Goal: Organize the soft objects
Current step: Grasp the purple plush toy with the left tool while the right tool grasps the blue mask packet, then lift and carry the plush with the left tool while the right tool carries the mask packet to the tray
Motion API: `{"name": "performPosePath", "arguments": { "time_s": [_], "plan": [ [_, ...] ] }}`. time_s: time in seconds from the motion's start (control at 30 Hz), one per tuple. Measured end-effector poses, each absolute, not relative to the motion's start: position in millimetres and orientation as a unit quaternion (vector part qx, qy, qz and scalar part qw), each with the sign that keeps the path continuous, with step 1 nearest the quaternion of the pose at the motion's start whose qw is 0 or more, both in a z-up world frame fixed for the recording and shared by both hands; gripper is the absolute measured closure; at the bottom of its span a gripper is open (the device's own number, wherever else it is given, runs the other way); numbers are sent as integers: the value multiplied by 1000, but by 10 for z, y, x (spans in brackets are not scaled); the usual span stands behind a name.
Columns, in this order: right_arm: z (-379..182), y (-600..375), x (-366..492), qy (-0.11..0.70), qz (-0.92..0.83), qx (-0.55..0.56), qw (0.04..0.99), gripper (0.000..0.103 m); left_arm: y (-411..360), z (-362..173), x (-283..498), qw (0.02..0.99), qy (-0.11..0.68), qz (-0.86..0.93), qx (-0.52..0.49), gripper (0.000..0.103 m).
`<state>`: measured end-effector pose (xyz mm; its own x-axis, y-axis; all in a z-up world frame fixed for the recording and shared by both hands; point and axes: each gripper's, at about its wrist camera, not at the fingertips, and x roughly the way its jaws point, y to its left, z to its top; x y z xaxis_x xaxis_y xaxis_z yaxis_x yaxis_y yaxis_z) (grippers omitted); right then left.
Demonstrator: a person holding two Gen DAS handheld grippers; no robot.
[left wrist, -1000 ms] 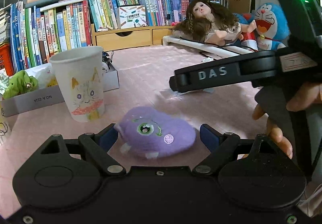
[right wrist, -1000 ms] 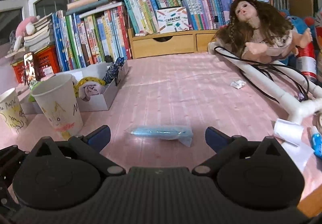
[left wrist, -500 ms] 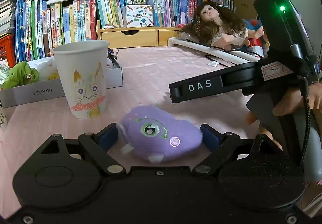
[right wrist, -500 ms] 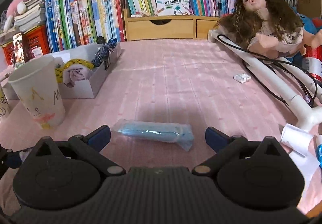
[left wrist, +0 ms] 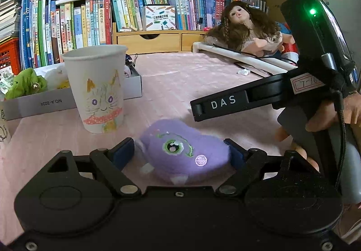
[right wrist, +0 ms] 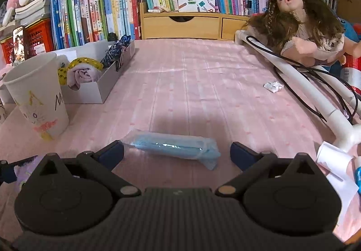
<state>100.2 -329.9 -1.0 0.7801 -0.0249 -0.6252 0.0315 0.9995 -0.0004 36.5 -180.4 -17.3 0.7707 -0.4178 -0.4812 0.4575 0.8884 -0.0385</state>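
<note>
A purple plush toy (left wrist: pixel 185 154) with a green embroidered eye lies on the pink tablecloth between the fingers of my left gripper (left wrist: pixel 178 153). Its jaws are closing: the right pad is at the plush's side, and a thin gap shows at the left pad. A blue packet in clear wrap (right wrist: pixel 176 147) lies crosswise between the wide-apart fingers of my right gripper (right wrist: pixel 177 155), touching neither pad. One finger (left wrist: pixel 221 103) of the right gripper, held by a hand (left wrist: pixel 325 115), crosses the left wrist view.
A paper cup with a cat drawing (left wrist: pixel 99 90) stands left of the plush. Behind it a white box (right wrist: pixel 94 90) holds soft items. A doll (right wrist: pixel 300 25) lies on a white pipe with cables (right wrist: pixel 304 86) at the right. Books line the back.
The left jaws have drawn in around the purple plush. The right gripper has come closer to the blue packet, which now looks larger between its fingers.
</note>
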Motion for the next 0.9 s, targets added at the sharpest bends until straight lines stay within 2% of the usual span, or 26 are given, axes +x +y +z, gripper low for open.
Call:
{"name": "performPosePath", "arguments": {
  "time_s": [0.17,0.4,0.57,0.8,0.9],
  "plan": [
    [-11,-3290,1051,336,-19,2,942,0,-1781,-163,367,940,248,-233,34,22],
    [-16,-3285,1056,335,-23,6,942,0,-1773,-138,353,939,247,-237,32,32],
    [-1,-3293,1032,328,-20,11,944,5,-1742,-121,358,941,249,-227,26,33],
    [8,-3260,976,319,-13,9,948,18,-1669,-89,373,945,247,-212,23,33],
    [20,-3249,950,316,-9,12,949,19,-1637,-67,389,947,246,-206,20,33]
  ]
}}
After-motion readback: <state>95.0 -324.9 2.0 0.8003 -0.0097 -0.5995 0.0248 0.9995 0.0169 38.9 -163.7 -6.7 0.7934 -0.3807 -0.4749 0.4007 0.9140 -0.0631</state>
